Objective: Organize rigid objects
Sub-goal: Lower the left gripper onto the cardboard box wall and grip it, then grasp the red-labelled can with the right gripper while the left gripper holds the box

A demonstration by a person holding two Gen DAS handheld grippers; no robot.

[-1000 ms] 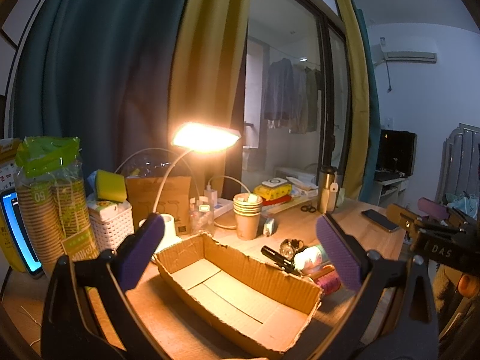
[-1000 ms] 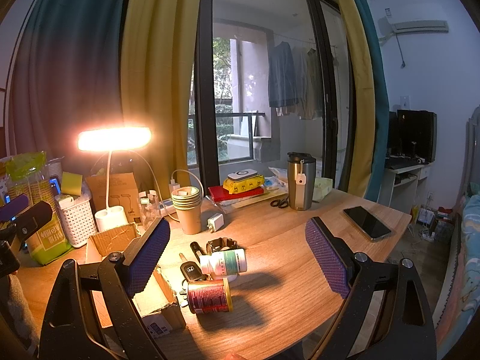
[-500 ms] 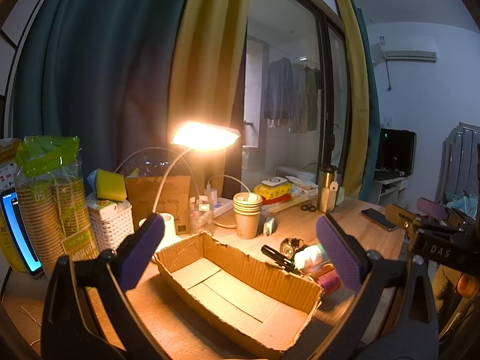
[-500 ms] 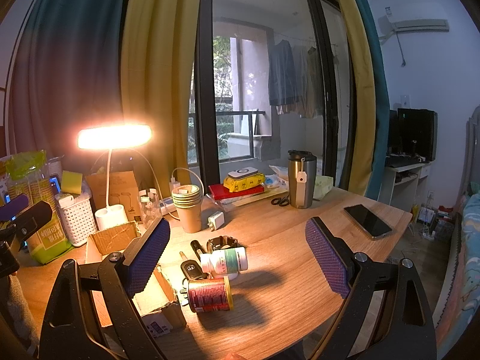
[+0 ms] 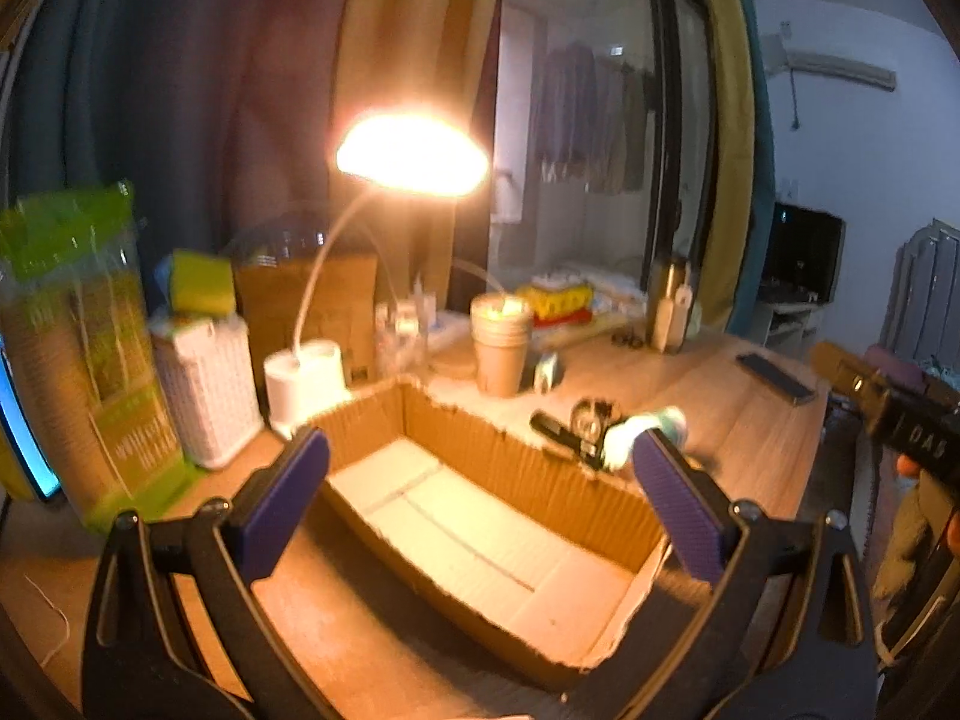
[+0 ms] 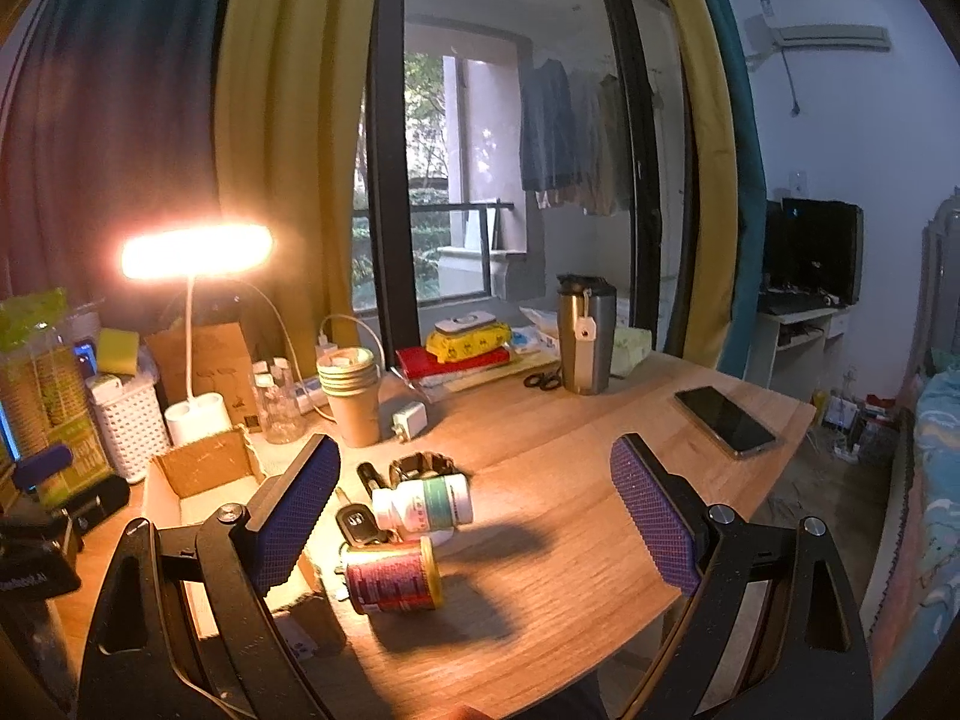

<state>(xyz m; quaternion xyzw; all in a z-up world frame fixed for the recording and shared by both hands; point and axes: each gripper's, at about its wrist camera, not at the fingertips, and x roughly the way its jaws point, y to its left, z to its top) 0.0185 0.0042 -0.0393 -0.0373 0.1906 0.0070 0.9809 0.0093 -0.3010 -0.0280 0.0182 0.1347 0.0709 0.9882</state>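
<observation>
Both tongs gaped wide and empty — the right tongs [image 6: 471, 510] over the can [image 6: 393, 576] and pill bottle [image 6: 423, 501] lying beside the box [image 5: 480, 516], the left tongs [image 5: 480, 498] above it. I'd grip the can across its sides. The left view blurred — farther items indistinct.

Lit desk lamp [image 6: 195, 252], stacked paper cups [image 6: 350, 387], steel tumbler [image 6: 585, 333], phone [image 6: 723, 420], perhaps scissors [image 6: 542, 381] beside the tumbler.

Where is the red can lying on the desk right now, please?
In the right wrist view, the red can lies on its side just right of the cardboard box, directly in front of the white pill bottle.
</observation>
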